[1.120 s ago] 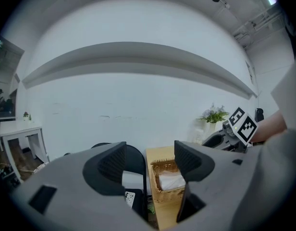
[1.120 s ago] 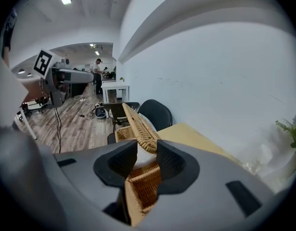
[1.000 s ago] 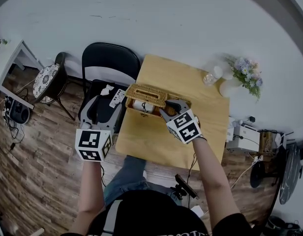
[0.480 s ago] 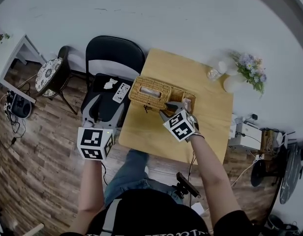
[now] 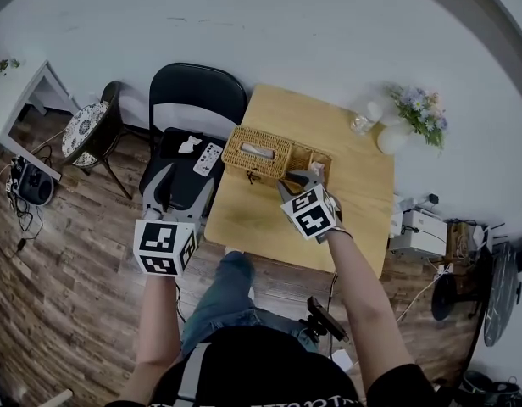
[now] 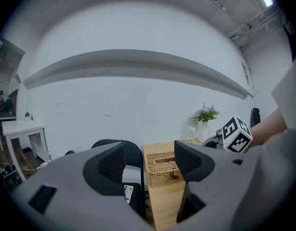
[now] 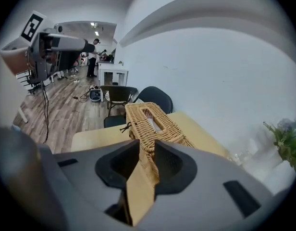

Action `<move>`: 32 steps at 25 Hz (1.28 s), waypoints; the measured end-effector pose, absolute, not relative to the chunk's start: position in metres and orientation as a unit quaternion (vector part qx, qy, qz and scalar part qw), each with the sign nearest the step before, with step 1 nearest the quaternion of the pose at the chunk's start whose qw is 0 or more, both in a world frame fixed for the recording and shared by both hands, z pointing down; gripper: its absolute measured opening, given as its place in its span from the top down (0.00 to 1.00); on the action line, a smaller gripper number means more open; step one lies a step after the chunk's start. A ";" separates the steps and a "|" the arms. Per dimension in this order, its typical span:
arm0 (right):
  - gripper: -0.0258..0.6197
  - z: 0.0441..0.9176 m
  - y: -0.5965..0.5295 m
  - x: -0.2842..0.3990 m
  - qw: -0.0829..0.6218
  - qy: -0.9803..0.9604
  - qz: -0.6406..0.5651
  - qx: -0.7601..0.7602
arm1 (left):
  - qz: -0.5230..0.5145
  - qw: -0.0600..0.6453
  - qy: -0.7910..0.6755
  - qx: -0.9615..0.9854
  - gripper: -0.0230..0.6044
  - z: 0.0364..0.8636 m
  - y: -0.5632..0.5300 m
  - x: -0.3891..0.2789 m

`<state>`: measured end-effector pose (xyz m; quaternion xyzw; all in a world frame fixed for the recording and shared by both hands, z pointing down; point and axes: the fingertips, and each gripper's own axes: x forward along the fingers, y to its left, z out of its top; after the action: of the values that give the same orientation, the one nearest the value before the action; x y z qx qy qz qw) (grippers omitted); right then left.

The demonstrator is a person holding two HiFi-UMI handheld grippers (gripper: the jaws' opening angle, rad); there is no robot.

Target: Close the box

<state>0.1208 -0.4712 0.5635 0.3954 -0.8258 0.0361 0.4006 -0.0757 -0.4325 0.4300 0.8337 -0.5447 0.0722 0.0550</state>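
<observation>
A woven wicker box [image 5: 257,153] with a slot in its lid lies on the wooden table [image 5: 269,227]; its lid rests flat. My right gripper [image 5: 293,179] is at the box's right end. In the right gripper view the wicker box [image 7: 153,124] runs away from the right gripper [image 7: 147,160], whose jaws are closing with the box's near wicker rim pinched between the pads. My left gripper [image 5: 183,181] hangs open and empty off the table's left edge, over the chair. In the left gripper view the box [image 6: 162,163] shows between the left gripper's [image 6: 150,165] wide-apart jaws, far off.
A black chair [image 5: 197,100] with a remote [image 5: 208,158] on its seat stands left of the table. A white vase of flowers [image 5: 413,117] and a glass jar [image 5: 360,124] sit at the table's far right corner. A round stool [image 5: 83,134] stands further left.
The wicker lid, raised a second ago, has come down flat on the box. My right gripper has stayed at the box's right end. The left gripper has hardly moved.
</observation>
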 end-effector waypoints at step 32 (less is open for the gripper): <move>0.80 0.373 -0.342 0.160 0.164 -0.798 -0.012 0.580 | 0.033 -0.032 -0.512 0.858 0.47 0.353 -0.352 -0.048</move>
<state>0.1600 -0.3418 0.3725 0.5796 -0.7982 -0.0123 0.1637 -0.0485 -0.3520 0.3534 0.8578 -0.5119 0.0329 -0.0317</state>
